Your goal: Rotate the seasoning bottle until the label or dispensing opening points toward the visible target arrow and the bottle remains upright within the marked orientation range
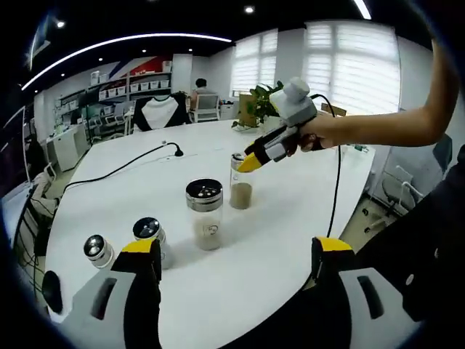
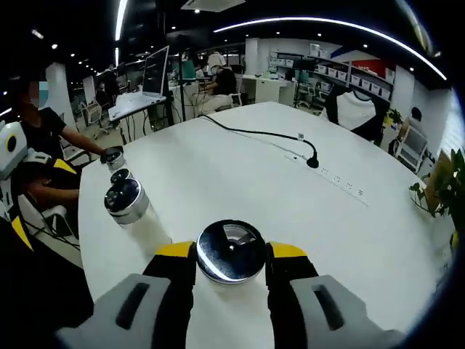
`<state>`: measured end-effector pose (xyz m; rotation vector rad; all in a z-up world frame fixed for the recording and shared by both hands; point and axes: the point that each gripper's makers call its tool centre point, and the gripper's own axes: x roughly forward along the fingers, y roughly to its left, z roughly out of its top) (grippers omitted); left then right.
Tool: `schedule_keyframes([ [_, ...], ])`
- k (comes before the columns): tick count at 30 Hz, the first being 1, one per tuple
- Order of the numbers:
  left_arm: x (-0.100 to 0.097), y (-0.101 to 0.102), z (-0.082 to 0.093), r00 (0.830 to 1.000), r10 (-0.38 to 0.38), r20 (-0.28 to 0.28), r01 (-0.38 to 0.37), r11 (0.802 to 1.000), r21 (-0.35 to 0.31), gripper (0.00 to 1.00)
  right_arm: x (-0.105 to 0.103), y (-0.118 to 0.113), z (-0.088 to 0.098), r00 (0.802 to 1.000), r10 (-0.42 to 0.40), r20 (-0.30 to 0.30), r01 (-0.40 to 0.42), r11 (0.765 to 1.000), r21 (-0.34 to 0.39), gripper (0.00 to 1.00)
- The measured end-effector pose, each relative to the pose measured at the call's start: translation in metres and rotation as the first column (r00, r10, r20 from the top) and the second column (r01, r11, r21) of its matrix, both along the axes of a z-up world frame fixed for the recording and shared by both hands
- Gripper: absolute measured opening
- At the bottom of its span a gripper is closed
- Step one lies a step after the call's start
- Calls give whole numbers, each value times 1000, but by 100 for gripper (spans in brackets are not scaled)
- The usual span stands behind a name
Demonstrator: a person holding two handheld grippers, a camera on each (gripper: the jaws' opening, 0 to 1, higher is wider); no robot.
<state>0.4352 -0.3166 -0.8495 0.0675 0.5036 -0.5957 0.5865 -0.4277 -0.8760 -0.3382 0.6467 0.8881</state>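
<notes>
Between my right gripper's yellow-tipped jaws stands a glass seasoning bottle with a shiny metal lid, and the jaws press on both sides of that lid. In the left gripper view the same seasoning bottle, holding brown powder, is upright on the white table. The right gripper reaches in from the right and clamps its top. My left gripper hovers low over the table's near edge, wide open, with nothing between its jaws.
A larger shaker stands just in front of the held bottle, and two small shakers stand to its left. A black cable with a socket crosses the far table. A potted plant is at the back.
</notes>
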Motion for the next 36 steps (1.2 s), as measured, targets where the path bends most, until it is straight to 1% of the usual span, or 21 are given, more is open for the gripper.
schedule_keyframes([
  [2, 0, -5, 2, 1000, -16, 1, 16, 1000, -10, 89, -8, 0, -1, 1000, 19, -8, -19, 1000, -6, 35],
  [5, 2, -12, 7, 999, -44, 18, 44, 999, -25, 89, -21, 1, -1, 998, 63, -17, -63, 998, -18, 35],
  [9, 3, -18, 3, 997, -74, 12, 75, 997, -22, 89, -35, 2, 0, 993, 119, -21, -119, 992, -37, 35],
  [13, 2, -20, 2, 997, -82, 5, 82, 996, -22, 88, -43, 4, 0, 990, 140, -26, -141, 989, -42, 35],
  [14, 2, -24, 1, 995, -97, 3, 97, 995, -36, 88, -55, 7, 1, 980, 198, -32, -199, 979, -47, 35],
  [16, 3, -26, -2, 994, -110, 0, 110, 994, -27, 88, -62, 10, 2, 967, 254, -29, -255, 965, -61, 35],
  [19, 4, -27, -4, 993, -117, 0, 117, 993, -31, 86, -71, 13, 3, 941, 338, -29, -339, 937, -86, 35],
  [21, 5, -28, -5, 993, -119, 7, 119, 993, -20, 83, -75, 15, 4, 920, 391, -18, -391, 914, -112, 35],
  [22, 6, -28, -5, 992, -124, 5, 124, 992, -17, 83, -80, 15, 4, 901, 433, -23, -432, 892, -131, 35],
  [23, 6, -29, -6, 992, -127, 4, 127, 992, -18, 83, -82, 15, 4, 891, 453, -26, -452, 880, -145, 35],
  [24, 7, -29, -6, 992, -128, 4, 128, 992, -21, 83, -85, 18, 4, 873, 487, -27, -485, 860, -160, 35],
  [26, 9, -31, -8, 991, -134, 2, 134, 991, -26, 82, -91, 20, 3, 850, 524, -53, -525, 836, -163, 35],
  [27, 10, -32, -9, 990, -139, 1, 139, 990, -29, 82, -95, 23, 3, 822, 566, -60, -567, 806, -170, 35],
  [28, 10, -34, -10, 988, -152, 1, 152, 988, -32, 82, -97, 24, 3, 808, 586, -64, -587, 790, -178, 35],
  [30, 10, -40, -12, 983, -184, 0, 184, 983, -24, 81, -102, 26, 2, 771, 632, -78, -634, 750, -190, 35],
  [31, 10, -42, -14, 980, -199, 0, 199, 980, -18, 81, -105, 27, 2, 741, 666, -82, -667, 718, -199, 35],
  [32, 11, -43, -15, 979, -203, -1, 203, 979, -13, 81, -107, 29, 2, 722, 687, -80, -687, 697, -205, 35],
  [33, 13, -44, -17, 979, -202, -1, 202, 979, -9, 81, -110, 30, 1, 704, 705, -86, -705, 679, -205, 35],
  [34, 14, -45, -18, 979, -203, -4, 203, 979, -4, 81, -111, 31, 1, 697, 711, -90, -712, 672, -204, 35],
  [36, 17, -47, -20, 978, -209, -14, 209, 978, -4, 81, -113, 31, 0, 666, 741, -90, -739, 637, -221, 35],
])
